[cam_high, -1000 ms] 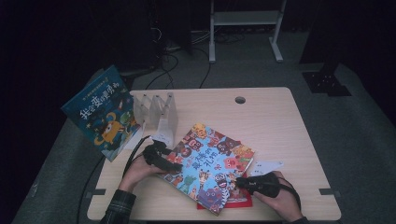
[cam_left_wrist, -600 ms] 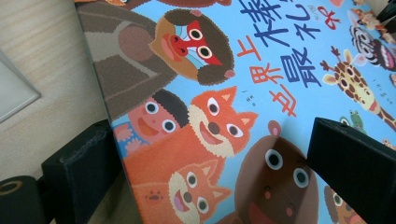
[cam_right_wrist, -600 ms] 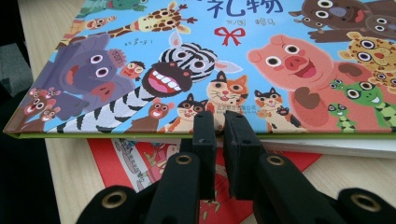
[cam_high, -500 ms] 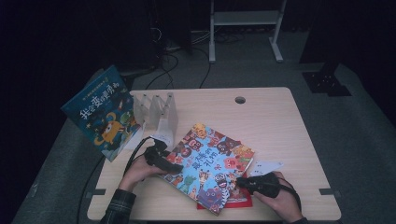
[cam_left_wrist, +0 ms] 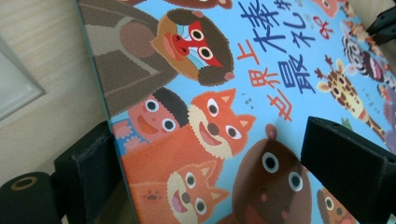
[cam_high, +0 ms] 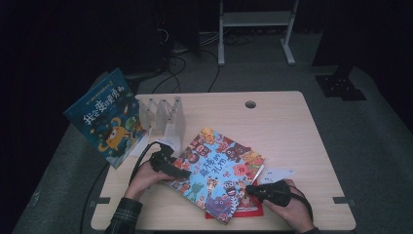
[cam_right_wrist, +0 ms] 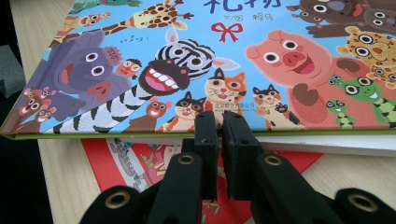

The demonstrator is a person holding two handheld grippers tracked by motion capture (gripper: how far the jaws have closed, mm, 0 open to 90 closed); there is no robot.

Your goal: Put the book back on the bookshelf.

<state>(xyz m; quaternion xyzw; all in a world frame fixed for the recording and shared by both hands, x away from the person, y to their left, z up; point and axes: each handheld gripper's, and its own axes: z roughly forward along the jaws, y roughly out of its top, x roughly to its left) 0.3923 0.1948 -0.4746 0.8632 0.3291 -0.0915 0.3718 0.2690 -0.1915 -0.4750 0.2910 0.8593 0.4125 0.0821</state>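
Observation:
A picture book (cam_high: 219, 170) with cartoon animals on a blue cover lies slantwise on the table, partly over a red book (cam_high: 243, 207). My left gripper (cam_high: 187, 174) is at the picture book's left edge. In the left gripper view the cover (cam_left_wrist: 261, 93) runs between the wide jaws of that gripper (cam_left_wrist: 217, 172): one jaw sits at the edge, the other over the cover. These jaws have just been closing a little and stand apart from the book. My right gripper (cam_high: 251, 189) is shut and empty. Its tips (cam_right_wrist: 220, 130) meet the picture book's (cam_right_wrist: 187, 60) near edge above the red book (cam_right_wrist: 140, 163).
A blue book (cam_high: 104, 117) leans at the table's left edge beside a clear slotted rack (cam_high: 163, 114). A white card (cam_high: 277, 174) lies right of the picture book. The wooden table (cam_high: 292, 136) has a cable hole (cam_high: 250, 104) at the back.

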